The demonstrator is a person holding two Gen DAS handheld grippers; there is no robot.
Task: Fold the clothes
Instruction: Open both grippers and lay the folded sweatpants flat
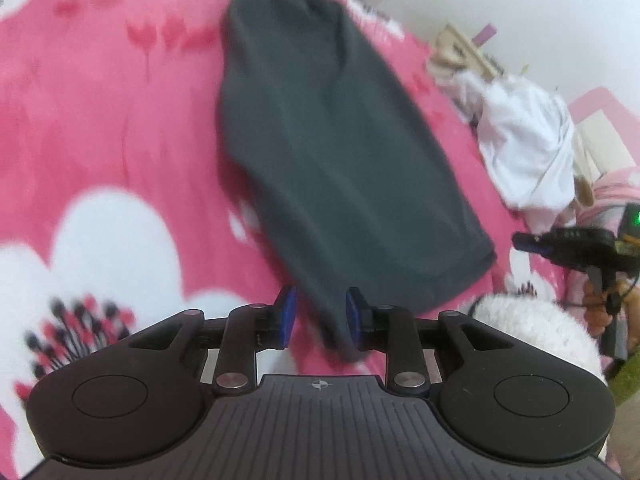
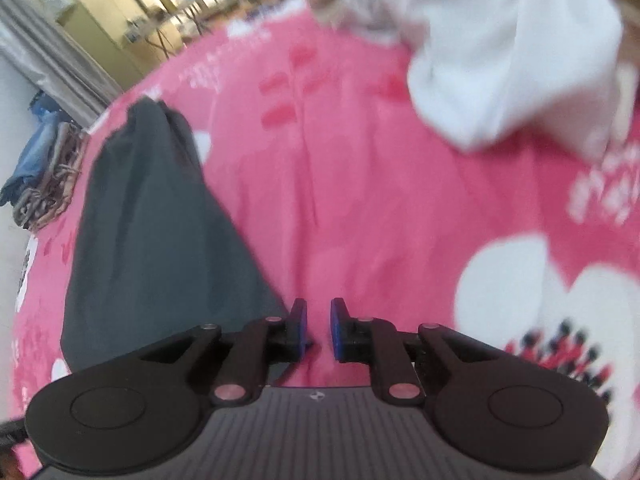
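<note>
Dark garment folded on the pink blanket

Left gripper (image 1: 320, 312) fingers are parted around the dark garment (image 1: 332, 136) corner without pressing; right gripper (image 2: 319, 330) fingers are narrowly apart, empty, garment at ten o'clock; white clothes (image 2: 500, 40) lie beyond at one o'clock on the blanket (image 2: 360, 200).

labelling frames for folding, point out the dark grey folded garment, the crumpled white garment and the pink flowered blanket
dark grey folded garment (image 1: 332, 152), left wrist view, middle of the cloth
crumpled white garment (image 2: 508, 48), right wrist view, central bulge
pink flowered blanket (image 2: 360, 200), right wrist view, bare pink area
</note>
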